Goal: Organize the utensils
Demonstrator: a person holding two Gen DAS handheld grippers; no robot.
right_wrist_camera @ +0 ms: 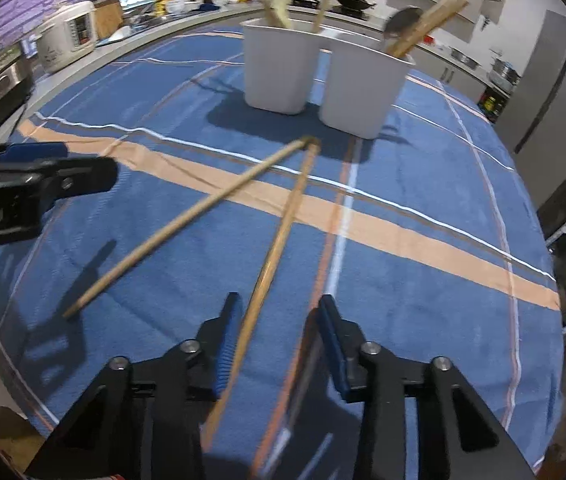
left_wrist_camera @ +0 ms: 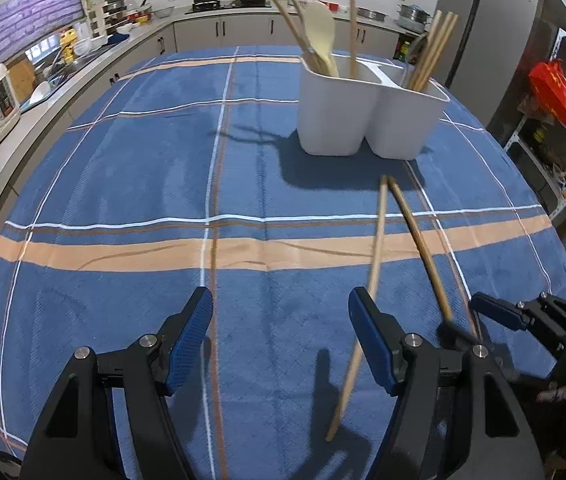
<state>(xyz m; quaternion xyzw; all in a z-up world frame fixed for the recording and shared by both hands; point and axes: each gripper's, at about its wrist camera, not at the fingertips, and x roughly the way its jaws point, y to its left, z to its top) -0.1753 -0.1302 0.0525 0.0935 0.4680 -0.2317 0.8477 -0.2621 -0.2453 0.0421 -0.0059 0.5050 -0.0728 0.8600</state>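
Two chopsticks lie loose on the desk [left_wrist_camera: 123,184], their far tips touching in a V just short of the white holder [left_wrist_camera: 367,116]. The right gripper [right_wrist_camera: 279,340] is low over the near chopstick [right_wrist_camera: 279,248], jaws part-spread; the stick runs between them against the left pad, the other pad apart from it, so nothing is pinched. The left gripper [left_wrist_camera: 281,340] stands wide and empty, the second chopstick [left_wrist_camera: 363,320] crossing just in front of its right finger.

Risks, as judged:
- A one-sided close may roll the near chopstick out of the jaws.
- With the tips touching, lifting one stick may drag or flick the other.
- The grippers sit close together; converging on the V invites a knock between them.
- The holder already carries tall sticks and a spoon leaning outward; a careless insertion could catch them.

The desk is bare to the left and middle. Its right edge lies near the holder.
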